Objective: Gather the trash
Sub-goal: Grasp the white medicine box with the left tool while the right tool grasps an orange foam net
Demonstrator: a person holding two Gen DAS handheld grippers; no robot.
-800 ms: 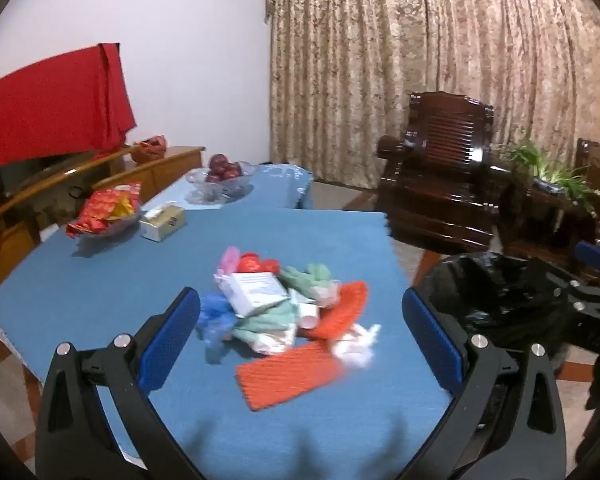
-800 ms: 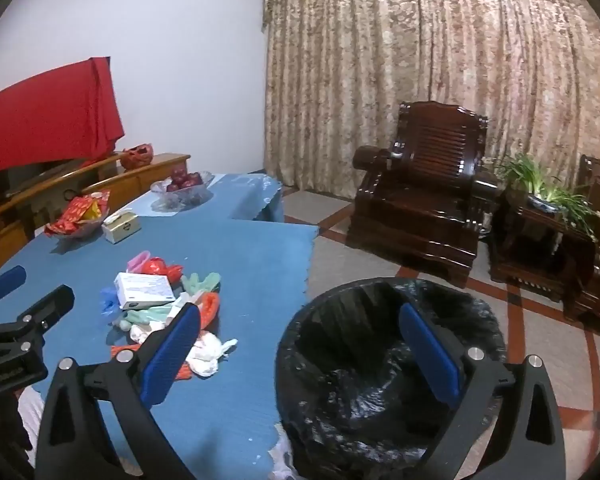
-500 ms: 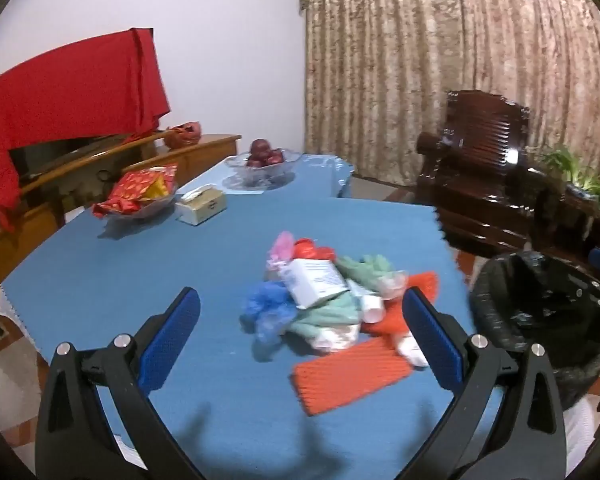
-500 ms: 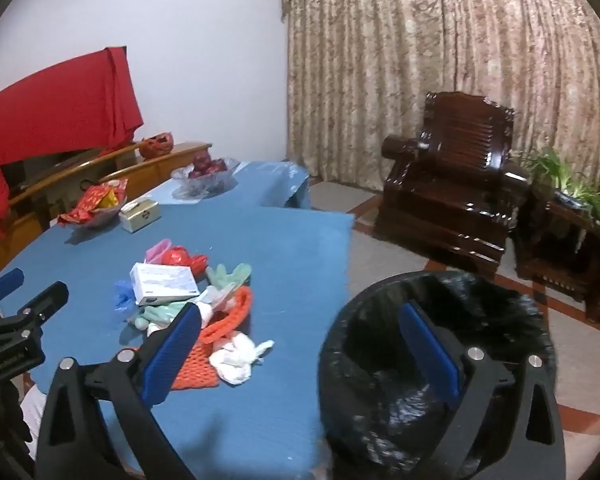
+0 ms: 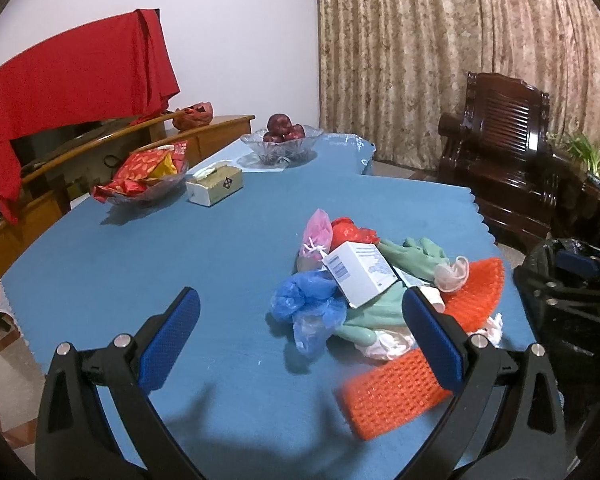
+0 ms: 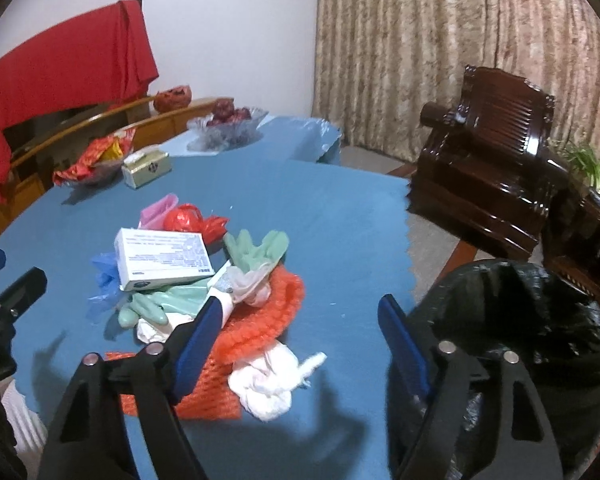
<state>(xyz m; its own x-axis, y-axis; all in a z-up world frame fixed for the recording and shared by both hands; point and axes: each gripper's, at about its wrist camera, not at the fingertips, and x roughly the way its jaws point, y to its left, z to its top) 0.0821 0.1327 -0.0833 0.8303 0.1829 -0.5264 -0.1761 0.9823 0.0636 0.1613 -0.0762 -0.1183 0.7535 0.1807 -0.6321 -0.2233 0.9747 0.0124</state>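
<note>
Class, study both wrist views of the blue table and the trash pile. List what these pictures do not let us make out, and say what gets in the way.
- White box print: too small and blurred, both views.
- Bin contents: right wrist view, black liner too dark.
- Bottom of the trash pile: both views, covered by the box and green gloves.
- Orange mesh: left wrist view, blurred, partly behind the left gripper.

Dim indoor light, soft shadows on the tablecloth (image 5: 228,264), fisheye bending and dark corners, slight blur
</note>
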